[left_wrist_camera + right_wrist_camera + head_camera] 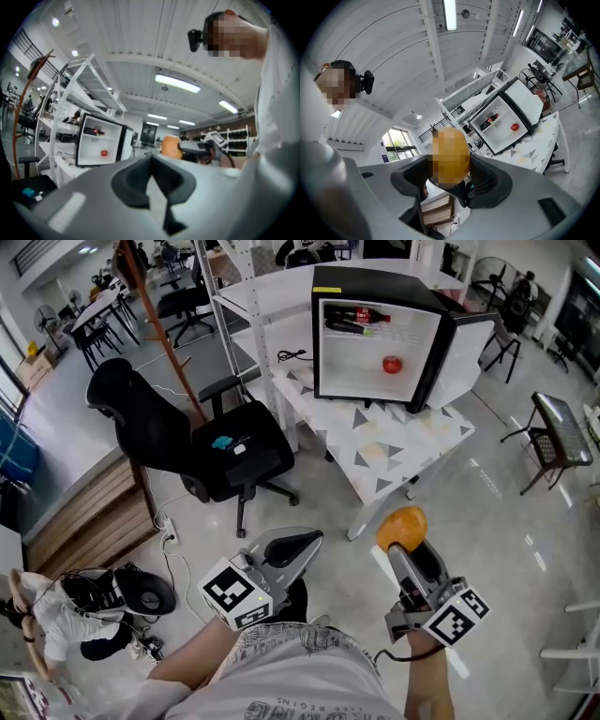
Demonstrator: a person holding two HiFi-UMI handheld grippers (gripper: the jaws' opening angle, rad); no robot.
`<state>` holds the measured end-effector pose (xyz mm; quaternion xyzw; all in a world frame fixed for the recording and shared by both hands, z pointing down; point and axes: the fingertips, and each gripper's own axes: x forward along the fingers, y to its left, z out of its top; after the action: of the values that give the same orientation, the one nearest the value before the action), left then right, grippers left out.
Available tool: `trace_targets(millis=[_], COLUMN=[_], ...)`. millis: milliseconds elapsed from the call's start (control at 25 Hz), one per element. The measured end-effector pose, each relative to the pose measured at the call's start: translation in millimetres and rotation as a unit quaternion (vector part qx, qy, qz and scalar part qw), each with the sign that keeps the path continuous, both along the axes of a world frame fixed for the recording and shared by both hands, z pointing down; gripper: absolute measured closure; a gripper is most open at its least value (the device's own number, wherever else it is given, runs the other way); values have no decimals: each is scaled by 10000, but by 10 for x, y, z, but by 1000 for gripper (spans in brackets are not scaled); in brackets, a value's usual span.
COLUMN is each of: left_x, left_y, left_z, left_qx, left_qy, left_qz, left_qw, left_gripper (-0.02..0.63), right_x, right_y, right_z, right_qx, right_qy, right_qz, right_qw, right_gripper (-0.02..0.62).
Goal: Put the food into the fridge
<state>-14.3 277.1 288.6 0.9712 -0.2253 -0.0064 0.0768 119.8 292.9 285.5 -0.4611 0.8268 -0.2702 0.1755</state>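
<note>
A black mini fridge (pixel 380 334) stands open on a white table (pixel 394 451) ahead of me. On its shelves lie a dark bottle with a red label (pixel 356 315) and a red round fruit (pixel 392 364). My right gripper (pixel 404 538) is shut on an orange fruit (pixel 401 526), held low, well short of the table. In the right gripper view that orange fruit (pixel 450 157) sits between the jaws, with the fridge (pixel 506 123) far beyond. My left gripper (pixel 302 542) is shut and holds nothing. From the left gripper view I see the fridge (pixel 98 140) and the orange fruit (pixel 169 146).
A black office chair (pixel 225 451) stands left of the table, between me and white shelving (pixel 246 324). Cables and a power strip (pixel 169 538) lie on the floor by a wooden platform (pixel 89 512). A person (pixel 47 615) sits at lower left. A small dark side table (pixel 561 432) stands right.
</note>
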Motion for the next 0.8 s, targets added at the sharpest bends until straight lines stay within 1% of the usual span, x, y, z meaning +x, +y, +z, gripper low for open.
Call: trace_targets(millis=[360,800], left_x=[-9,-30], left_y=[-520,-1261], left_z=[122,301], left_qx=[-107,-298], left_qy=[-7,-185], left_qz=[-34,16], left_qw=[9999,9994], left_gripper=[600,600], right_x=[-6,-71], right_y=[-513,-1252], right_z=[110,333], right_qx=[-88,-341], right_qy=[-4,-140], right_qz=[-17,-27], right_qw=[10000,9993], right_gripper=[333,333])
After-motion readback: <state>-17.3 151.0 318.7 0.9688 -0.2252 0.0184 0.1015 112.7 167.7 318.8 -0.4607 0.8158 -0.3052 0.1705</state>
